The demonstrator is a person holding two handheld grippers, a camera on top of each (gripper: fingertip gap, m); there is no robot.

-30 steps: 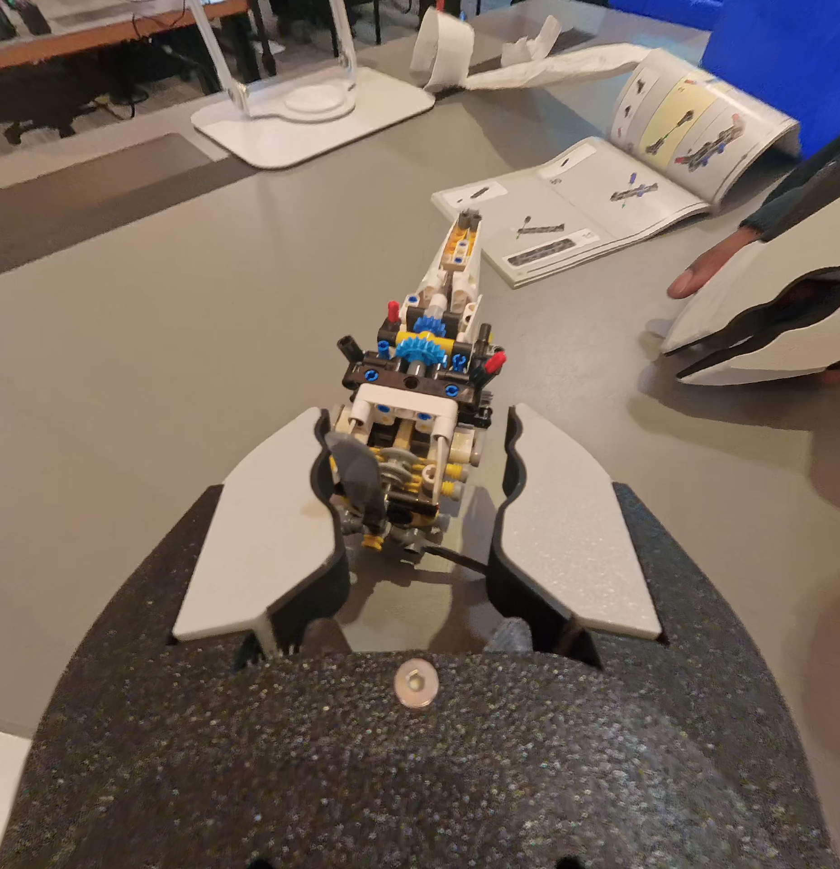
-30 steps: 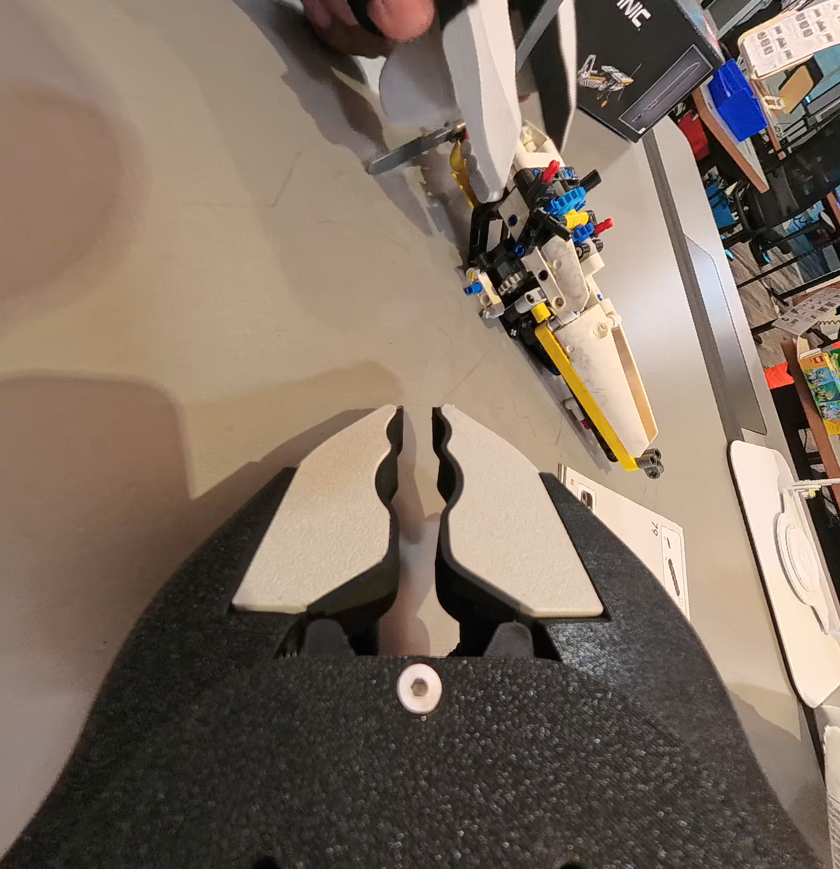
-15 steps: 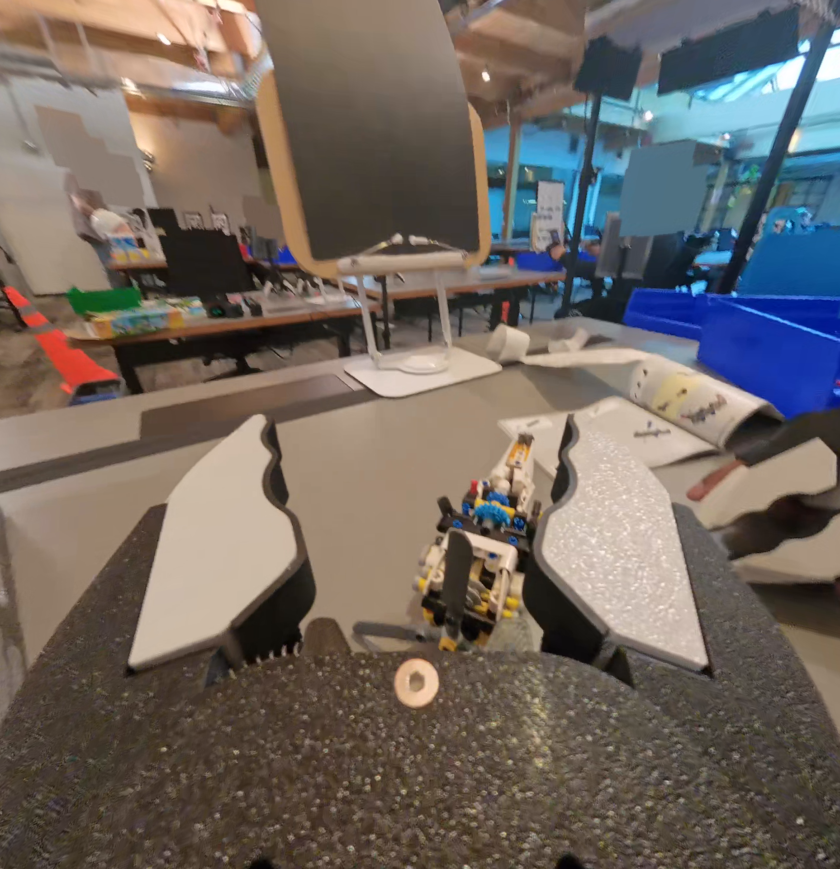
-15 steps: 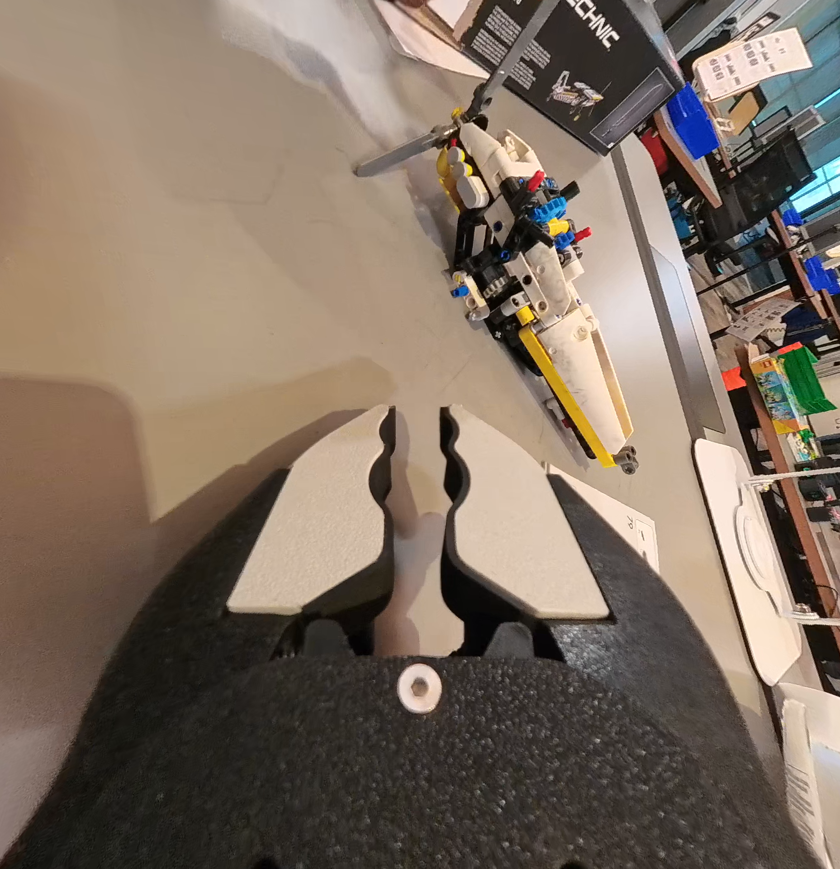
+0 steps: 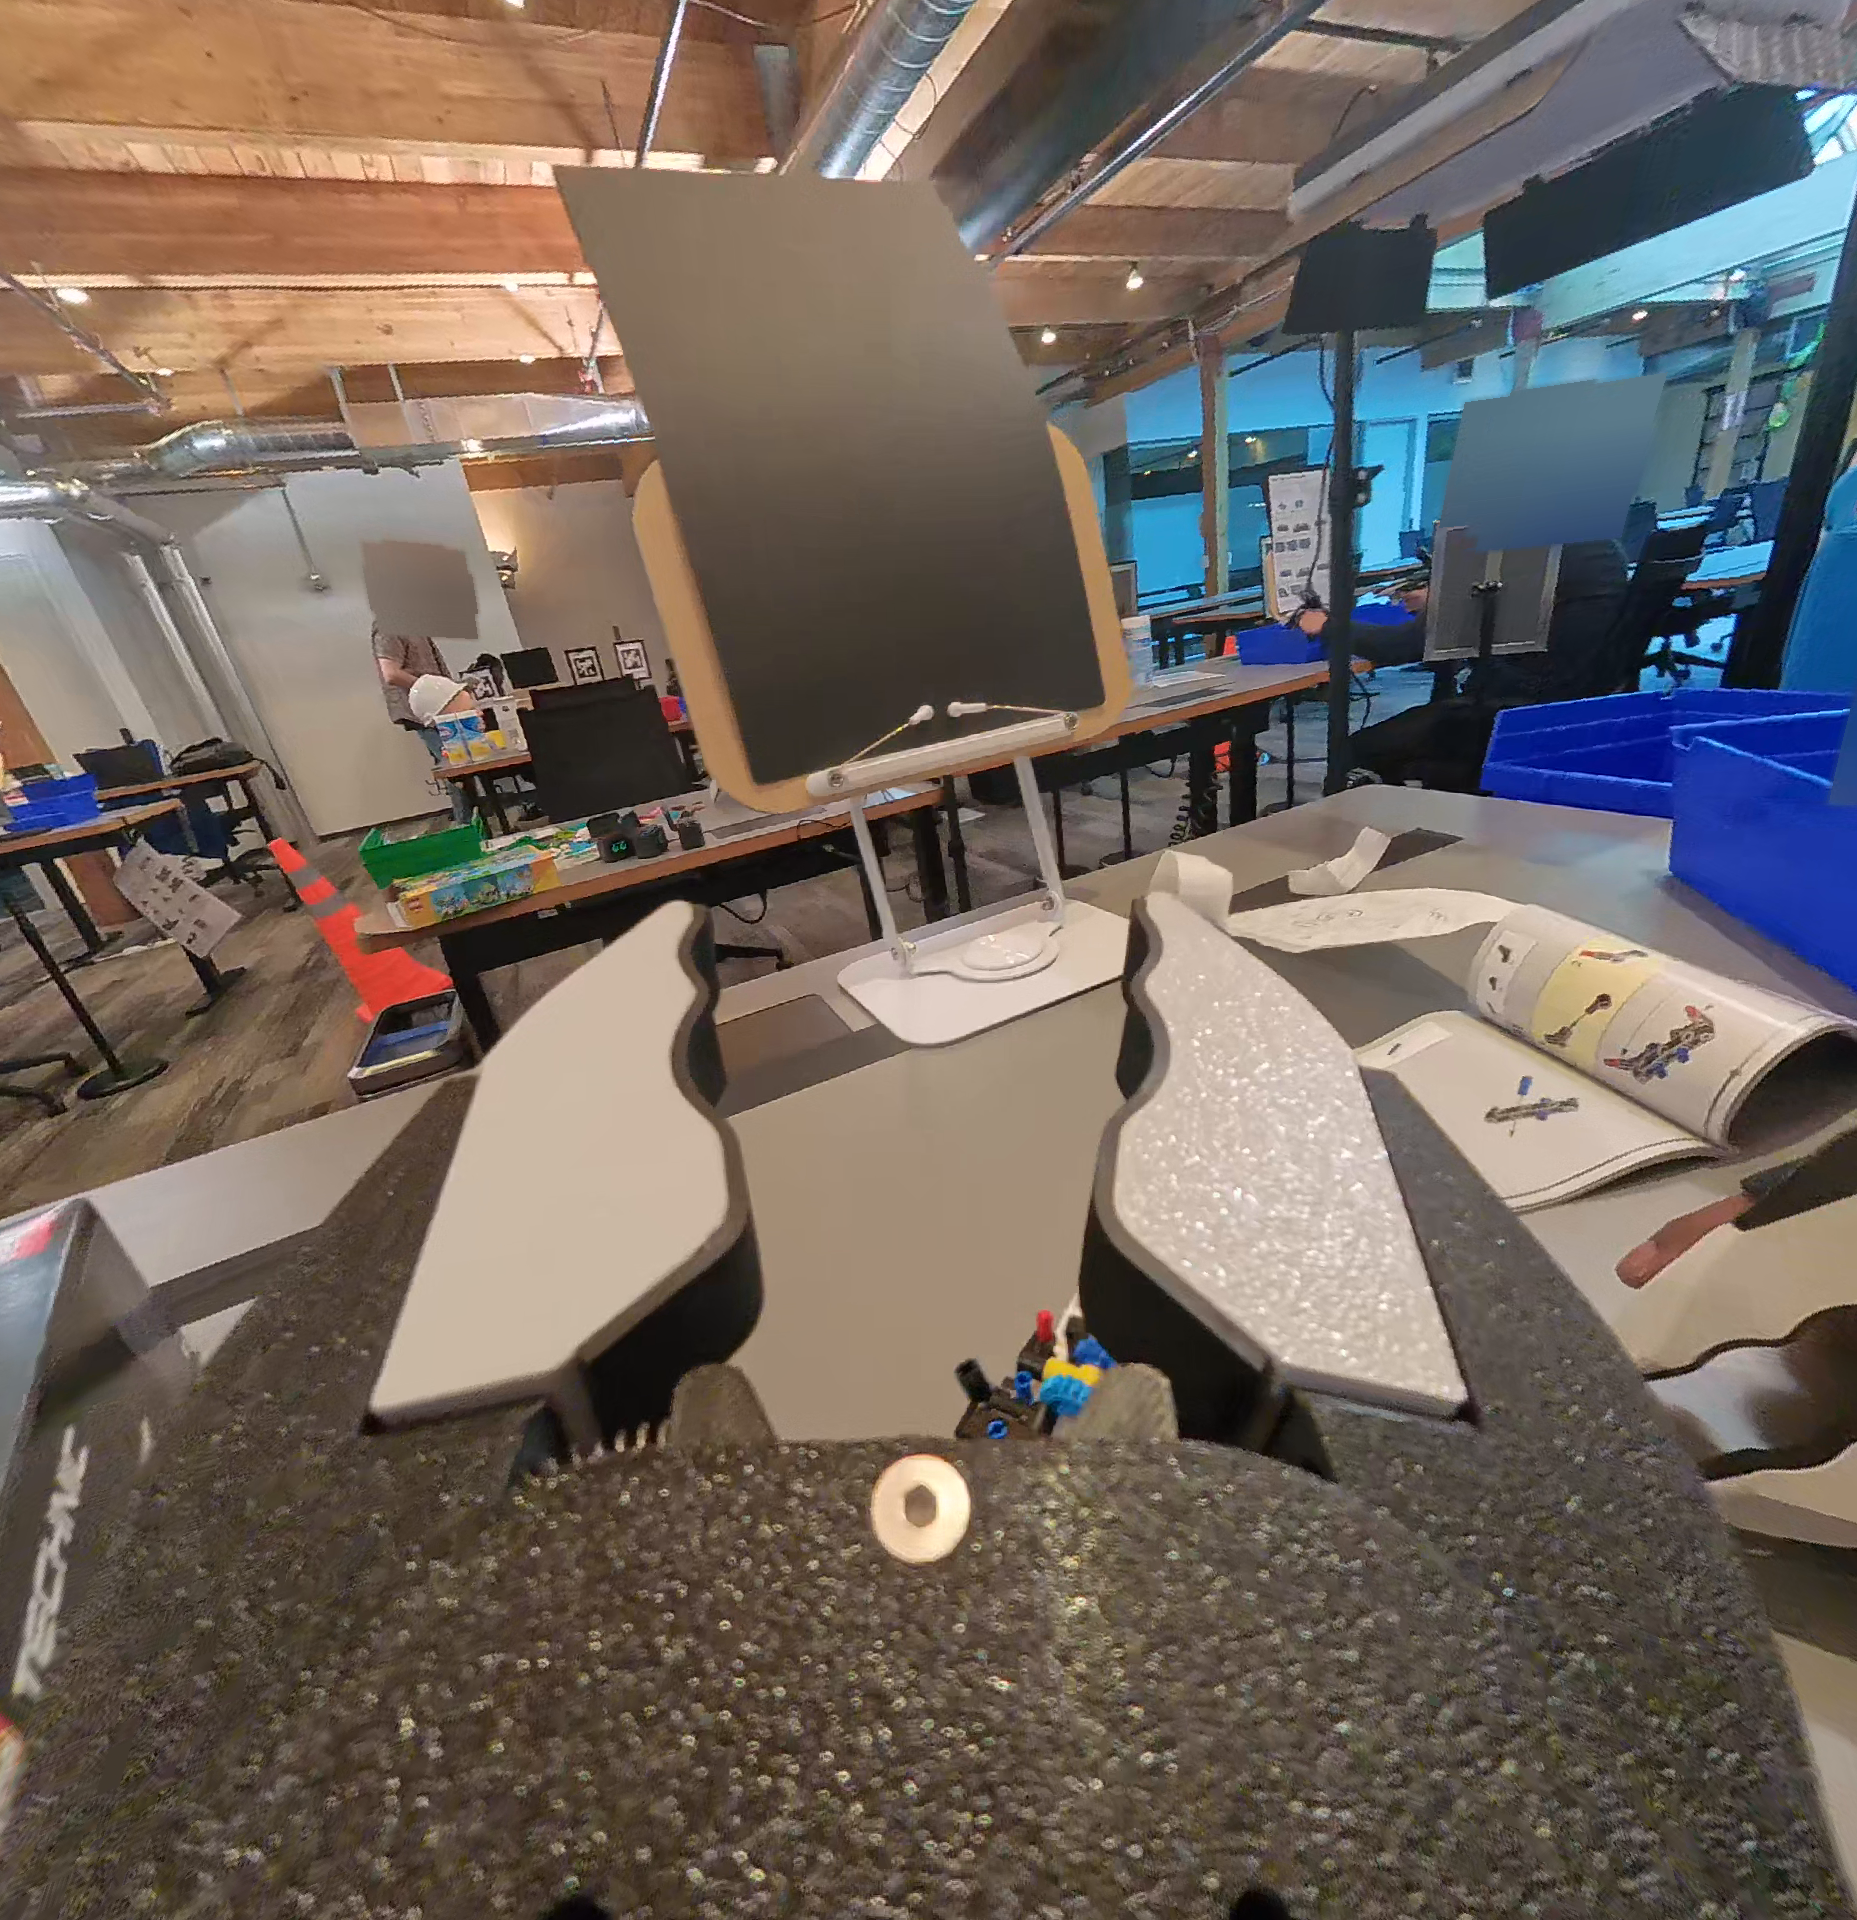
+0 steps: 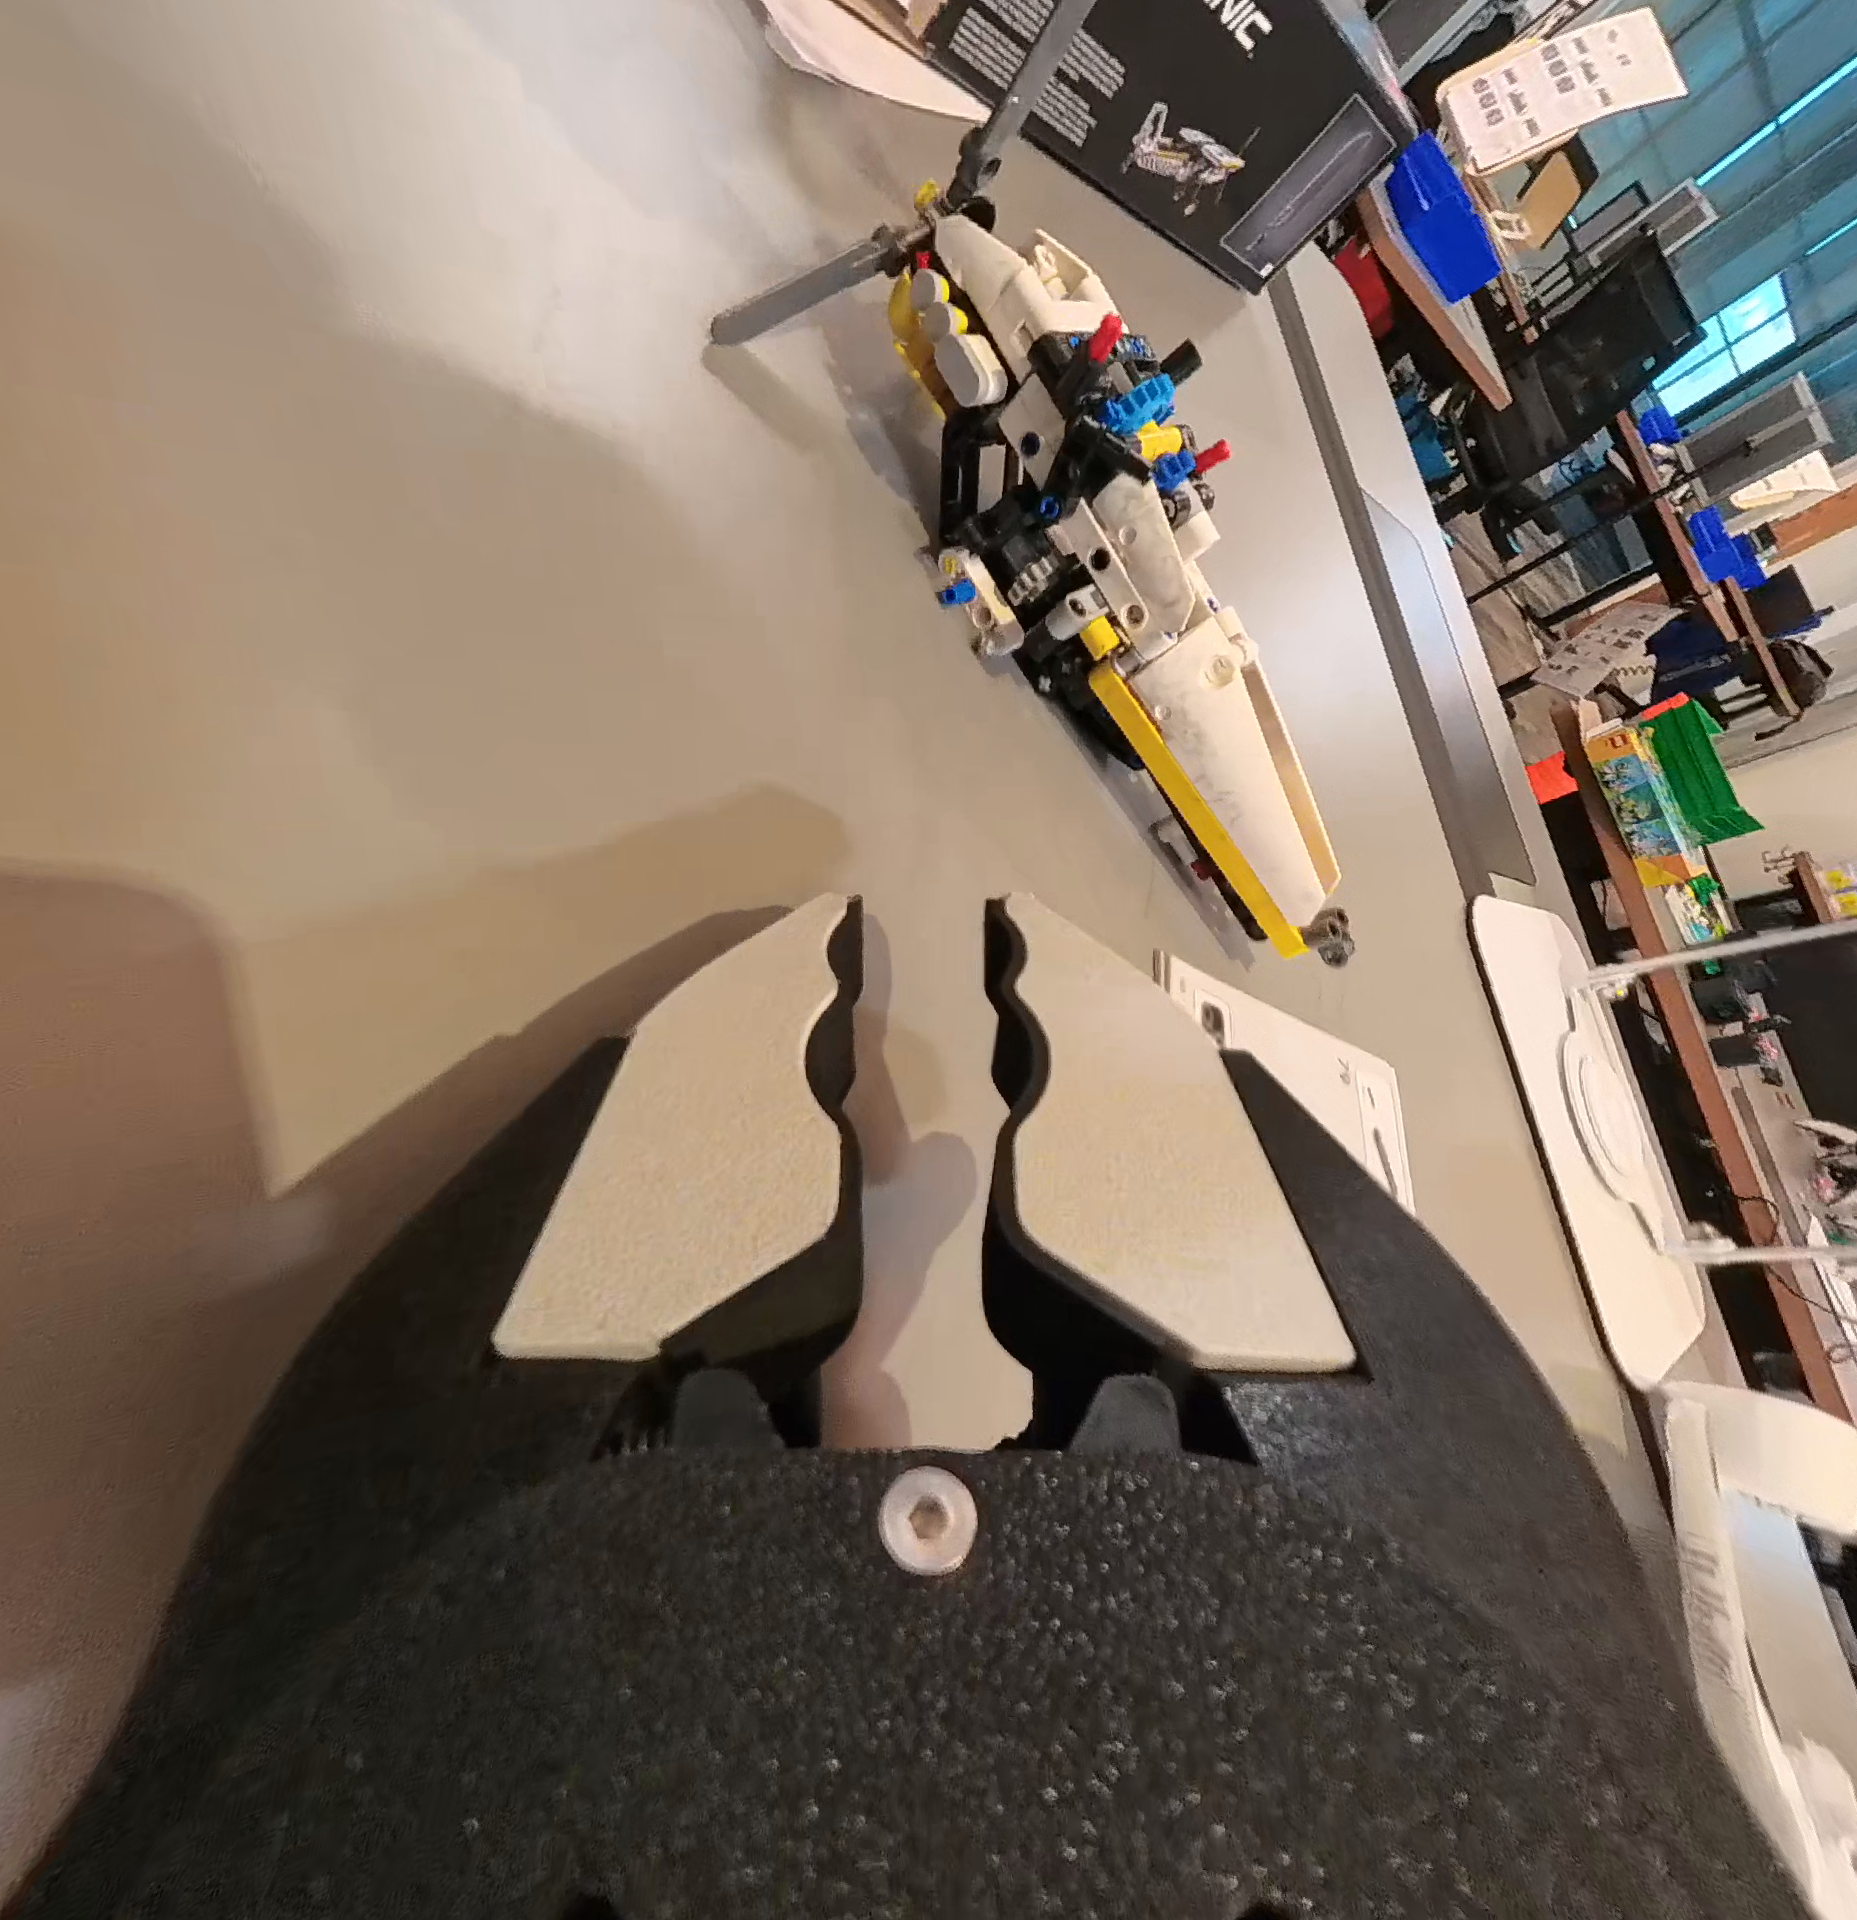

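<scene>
Left gripper [image 5: 913,925] fingers spread wide, holding nothing, raised above the grey table [image 5: 903,1195] – right gripper [image 6: 922,914] fingers narrowly apart, bare, near a brick-built helicopter [image 6: 1090,540].

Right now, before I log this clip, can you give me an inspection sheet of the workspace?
Surface: grey table, mostly bare.
Job's things: brick-built toy helicopter lying on the table; open instruction booklet.
Clutter: black box, paper strip, blue bins, white stand with a dark board.
Grippers: left claw open, holding nothing; right claw slightly apart, holding nothing.
Cables: nothing seen.
Surroundings: workshop with desks, orange cone.
</scene>
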